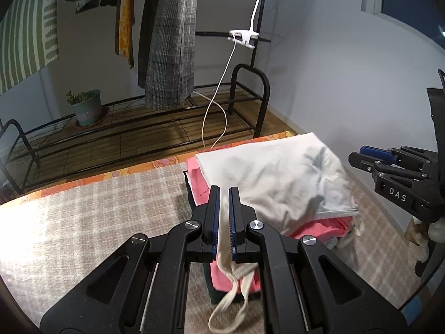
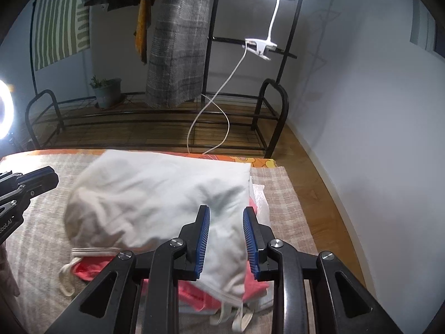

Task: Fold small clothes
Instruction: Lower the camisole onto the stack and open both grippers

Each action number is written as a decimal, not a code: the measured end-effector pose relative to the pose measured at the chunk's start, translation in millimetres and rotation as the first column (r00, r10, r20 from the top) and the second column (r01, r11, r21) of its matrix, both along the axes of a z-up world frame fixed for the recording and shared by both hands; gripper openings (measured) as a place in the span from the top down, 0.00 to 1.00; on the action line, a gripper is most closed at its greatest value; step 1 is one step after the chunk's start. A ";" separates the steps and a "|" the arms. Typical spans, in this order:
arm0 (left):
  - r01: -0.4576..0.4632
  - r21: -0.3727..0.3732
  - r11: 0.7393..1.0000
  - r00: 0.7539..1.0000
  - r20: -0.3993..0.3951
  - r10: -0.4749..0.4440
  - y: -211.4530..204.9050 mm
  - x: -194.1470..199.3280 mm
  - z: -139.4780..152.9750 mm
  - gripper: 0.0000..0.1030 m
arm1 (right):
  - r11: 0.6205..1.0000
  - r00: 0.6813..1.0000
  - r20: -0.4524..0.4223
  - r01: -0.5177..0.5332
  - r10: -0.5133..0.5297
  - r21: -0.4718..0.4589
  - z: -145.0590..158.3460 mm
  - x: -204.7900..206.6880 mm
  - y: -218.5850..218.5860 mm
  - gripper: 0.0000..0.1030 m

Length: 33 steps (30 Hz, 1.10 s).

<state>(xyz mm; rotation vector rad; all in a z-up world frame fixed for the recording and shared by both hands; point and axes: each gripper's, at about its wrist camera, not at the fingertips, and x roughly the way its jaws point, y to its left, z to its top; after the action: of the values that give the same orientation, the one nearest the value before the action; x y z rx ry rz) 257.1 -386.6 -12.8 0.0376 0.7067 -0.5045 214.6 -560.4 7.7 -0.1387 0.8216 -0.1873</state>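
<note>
A white garment [image 1: 278, 172] [image 2: 155, 189] lies crumpled on top of a stack of folded clothes, with a pink piece [image 1: 314, 225] [image 2: 91, 270] showing under it. My left gripper [image 1: 224, 190] is shut on a white edge of that garment, and a drawstring [image 1: 230, 300] dangles below its pads. It also shows at the left edge of the right wrist view [image 2: 52, 178]. My right gripper [image 2: 226, 210] stands open over the garment's near right corner, pads apart from the cloth. In the left wrist view it sits at the right edge [image 1: 358, 156].
The stack rests on a beige checked cover [image 1: 97, 208] [image 2: 286, 203] with an orange patterned edge. Beyond it stand a black metal rack [image 1: 250, 97] [image 2: 272, 111], a plant pot [image 1: 87, 108], hanging clothes, a clip lamp [image 2: 258, 46] with a white cable, and a wall on the right.
</note>
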 end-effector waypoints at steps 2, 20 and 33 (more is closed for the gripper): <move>0.003 -0.004 1.000 1.000 0.015 -0.003 6.2 -9.9 9.8 0.97 | 1.000 1.000 0.012 -0.002 0.003 -0.003 10.0 -9.5 7.8 0.77; 0.009 -0.042 0.999 0.992 0.128 -0.003 107.8 -125.4 79.1 0.97 | 0.998 0.990 0.143 0.012 -0.020 0.059 84.6 -112.4 83.4 0.77; -0.004 -0.030 1.000 0.986 0.165 0.009 188.3 -204.8 77.2 0.96 | 0.995 0.984 0.176 -0.005 -0.012 0.096 76.0 -183.6 164.4 0.75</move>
<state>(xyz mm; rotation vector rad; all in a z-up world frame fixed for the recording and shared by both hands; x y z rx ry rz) 52.3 -198.3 64.3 0.0487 0.5367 -0.4996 31.0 -396.0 83.7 -0.0296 0.6527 -0.1610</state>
